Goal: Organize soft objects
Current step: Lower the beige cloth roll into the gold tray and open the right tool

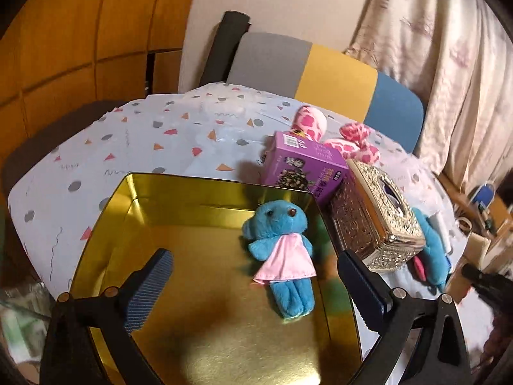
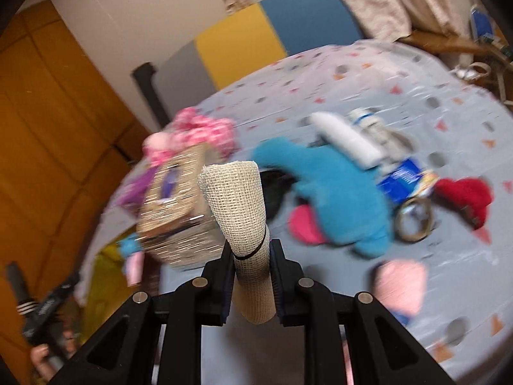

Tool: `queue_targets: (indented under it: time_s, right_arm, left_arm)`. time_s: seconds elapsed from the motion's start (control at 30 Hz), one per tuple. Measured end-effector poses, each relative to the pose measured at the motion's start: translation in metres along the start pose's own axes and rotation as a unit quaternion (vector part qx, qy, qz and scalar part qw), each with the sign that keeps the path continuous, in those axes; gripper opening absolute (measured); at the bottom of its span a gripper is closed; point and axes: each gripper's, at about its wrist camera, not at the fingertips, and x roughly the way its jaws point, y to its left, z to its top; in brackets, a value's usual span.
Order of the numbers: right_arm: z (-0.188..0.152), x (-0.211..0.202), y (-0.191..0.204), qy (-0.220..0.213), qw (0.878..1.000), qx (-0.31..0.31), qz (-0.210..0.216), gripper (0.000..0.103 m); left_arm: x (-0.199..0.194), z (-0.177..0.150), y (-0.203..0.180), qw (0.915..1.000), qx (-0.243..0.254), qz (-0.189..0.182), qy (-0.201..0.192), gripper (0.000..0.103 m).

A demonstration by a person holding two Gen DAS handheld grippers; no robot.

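The small blue plush bear in a pink dress (image 1: 282, 253) is lying on its back inside the shiny gold metal tin (image 1: 179, 218), near the tin's right wall. My left tool (image 1: 253, 285) is hanging over the tin with its two sides wide apart, and nothing is sitting between them. The bear is lying just past its tips, not touching them.

The tin is sitting on my bench (image 1: 128, 141), which is wearing a pale cloth with little triangles and dots. Just beside the tin's far right corner a purple cardboard box (image 1: 301, 166) is standing, and a silver patterned metal box (image 1: 375, 218) is leaning against it. Behind them a pink and white spotted soft toy (image 1: 340, 138) is lying.

My right tool (image 2: 251, 276) is squeezing tight on a rolled-up tan mesh cloth with a black band around it (image 2: 239, 211). The roll is sticking up and away from the tool, above the bench.

Past the roll, in the blurry right view, a big blue plush toy (image 2: 340, 199) is lying on the bench. A white tube (image 2: 346, 138) is resting near its top, and a red fuzzy thing (image 2: 465, 199) is lying off to its right. A pink soft thing (image 2: 400, 285) is sitting close to my right tool.
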Motion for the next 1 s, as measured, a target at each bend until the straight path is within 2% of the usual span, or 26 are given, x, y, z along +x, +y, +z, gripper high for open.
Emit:
queue_targets:
  time_s: [0.1,0.17,0.3,0.37,0.47,0.53,0.6,0.67,0.8,1.0]
  right_arm:
    - [-0.009,0.004,0.033,0.025,0.998,-0.021,0.047,0.019]
    - [-0.019,0.012,0.07,0.052,0.993,-0.052,0.087,0.019]
    - [-0.037,0.037,0.122,0.102,0.982,-0.089,0.132,0.019]
    - [-0.046,0.054,0.146,0.13,0.976,-0.101,0.145,0.019]
    - [-0.057,0.081,0.171,0.166,0.97,-0.12,0.133,0.019]
    - [-0.064,0.1,0.182,0.192,0.966,-0.131,0.11,0.022]
    - [-0.07,0.115,0.189,0.202,0.965,-0.152,0.07,0.025]
    - [-0.074,0.123,0.192,0.202,0.965,-0.165,0.038,0.035]
    - [-0.076,0.121,0.188,0.185,0.966,-0.183,0.008,0.043]
    - [-0.066,0.082,0.172,0.136,0.973,-0.185,-0.006,0.044]
  left_arm:
    - [-0.01,-0.001,0.009,0.9996,-0.001,0.021,-0.02,0.103]
    - [-0.017,-0.002,0.009,0.9985,0.015,0.037,-0.036,0.103]
    - [-0.031,-0.006,0.01,0.9945,0.041,0.066,-0.071,0.103]
    - [-0.037,-0.008,0.013,0.9935,0.049,0.067,-0.078,0.103]
    - [-0.038,-0.011,0.025,0.9952,0.033,0.063,-0.066,0.103]
    - [-0.039,-0.014,0.036,0.9971,0.011,0.047,-0.059,0.103]
    - [-0.038,-0.016,0.044,0.9976,-0.007,0.045,-0.052,0.103]
    - [-0.034,-0.019,0.048,0.998,-0.007,0.047,-0.042,0.103]
    - [-0.031,-0.025,0.049,0.9981,0.004,0.051,-0.035,0.103]
    - [-0.027,-0.026,0.041,0.9995,0.004,0.025,-0.018,0.103]
